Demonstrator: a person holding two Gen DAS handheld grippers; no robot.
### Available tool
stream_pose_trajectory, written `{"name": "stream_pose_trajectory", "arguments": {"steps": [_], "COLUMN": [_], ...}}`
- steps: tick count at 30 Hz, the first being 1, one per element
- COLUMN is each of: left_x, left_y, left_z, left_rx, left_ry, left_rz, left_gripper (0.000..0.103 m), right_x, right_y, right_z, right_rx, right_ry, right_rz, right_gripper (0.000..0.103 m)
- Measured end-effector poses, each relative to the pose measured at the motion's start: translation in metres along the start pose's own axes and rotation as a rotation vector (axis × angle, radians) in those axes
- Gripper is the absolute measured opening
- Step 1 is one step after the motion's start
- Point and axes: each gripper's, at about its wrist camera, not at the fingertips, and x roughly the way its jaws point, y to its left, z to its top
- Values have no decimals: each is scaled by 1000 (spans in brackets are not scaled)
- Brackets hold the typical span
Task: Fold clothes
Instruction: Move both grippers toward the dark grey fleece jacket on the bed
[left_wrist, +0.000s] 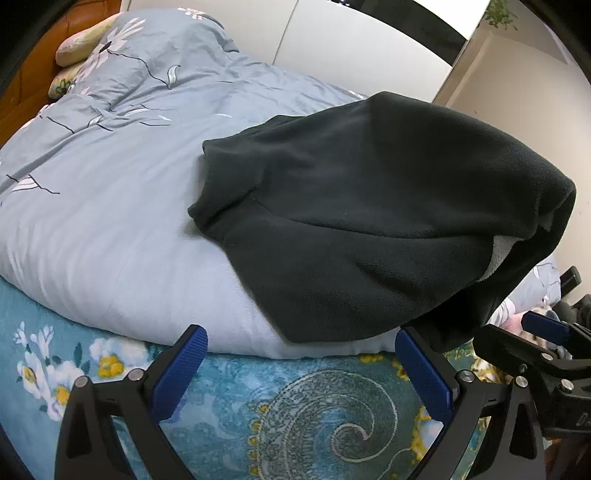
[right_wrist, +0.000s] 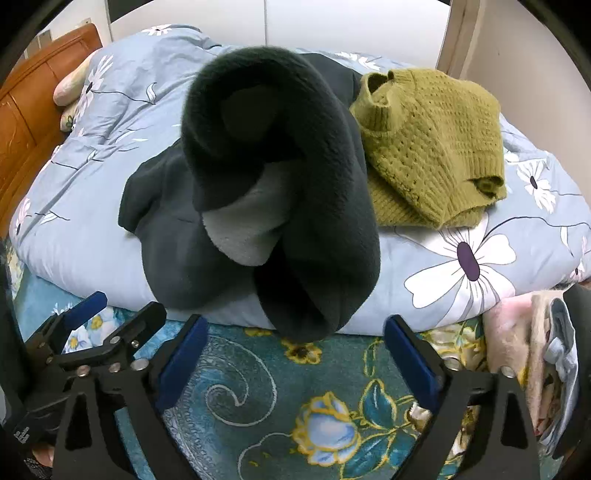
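A dark fleece garment (left_wrist: 369, 221) lies bunched on the pale blue floral duvet (left_wrist: 110, 221), its near end hanging over the duvet's front edge. In the right wrist view the fleece (right_wrist: 295, 155) is rolled over on itself and shows its grey lining (right_wrist: 243, 225). My left gripper (left_wrist: 299, 334) is open just in front of the hem, with nothing between its pads. My right gripper (right_wrist: 295, 323) is wide open, and the hanging hem sits between its fingertips with the pads clear of it. A folded olive knitted sweater (right_wrist: 432, 147) rests on the duvet to the right.
A teal flowered bedspread (right_wrist: 295, 387) lies under both grippers. A wooden headboard (right_wrist: 33, 122) and a pillow (right_wrist: 70, 88) are at the far left. Loose clothes (right_wrist: 524, 350) are piled at the right edge. White wardrobe doors (left_wrist: 351, 48) stand behind the bed.
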Motion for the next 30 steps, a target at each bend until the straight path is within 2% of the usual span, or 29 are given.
{"name": "stream_pose_trajectory", "arguments": {"steps": [4,15,21,30], "left_x": [7,-8,-22,-10], "left_y": [2,5,7,20], "left_z": [7,-4,4,12], "left_rx": [-29,-50,-29,-101], "left_ry": [14,16,-35,47], "left_rz": [-23,-47,-32,-95], "left_gripper": [103,103,103,103], "right_x": [-3,-2,0,1], "right_y": [6,19,21,29], "right_z": [4,5,5,8], "right_rx": [-23,-73,-108,-138], "right_ry": [-2,0,2,-2], "right_rz": [2,-24,-9,-23], "right_gripper": [103,103,103,103]}}
